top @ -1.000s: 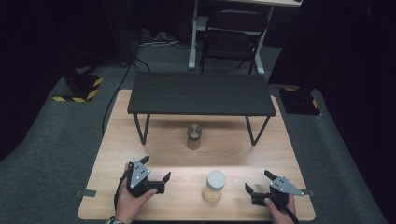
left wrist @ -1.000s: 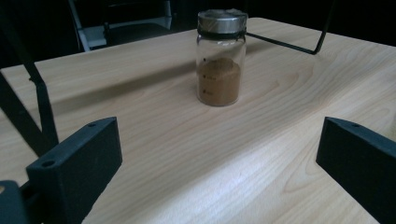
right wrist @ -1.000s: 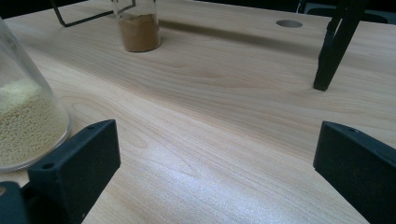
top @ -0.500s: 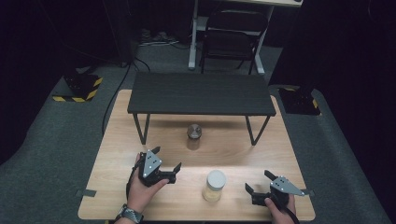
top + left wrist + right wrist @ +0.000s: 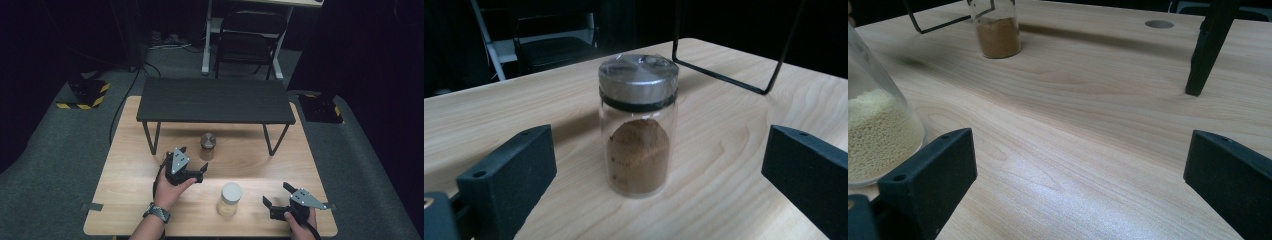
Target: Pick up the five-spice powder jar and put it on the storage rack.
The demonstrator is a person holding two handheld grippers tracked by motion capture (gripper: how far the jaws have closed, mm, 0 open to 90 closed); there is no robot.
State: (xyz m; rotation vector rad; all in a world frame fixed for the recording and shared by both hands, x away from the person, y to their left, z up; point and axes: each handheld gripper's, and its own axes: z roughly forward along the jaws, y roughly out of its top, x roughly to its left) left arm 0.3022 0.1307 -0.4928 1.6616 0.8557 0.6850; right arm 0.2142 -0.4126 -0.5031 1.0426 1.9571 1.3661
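the spice jar (image 5: 638, 125) with the metal lid holds brown powder and stands upright near the middle of the wooden surface (image 5: 125, 165), just in front of the black raised shelf (image 5: 215, 100). the left gripper (image 5: 191, 162) is near it on the side of the near-left corner, with jaws spread wide and nothing between them; in the left gripper view the jar stands between the two jaws but farther off, not touching. a second jar (image 5: 229, 199) with a pale lid and yellow grains stands close to the near edge. the right gripper (image 5: 277, 195) rests near the near-right corner, jaws wide apart and empty.
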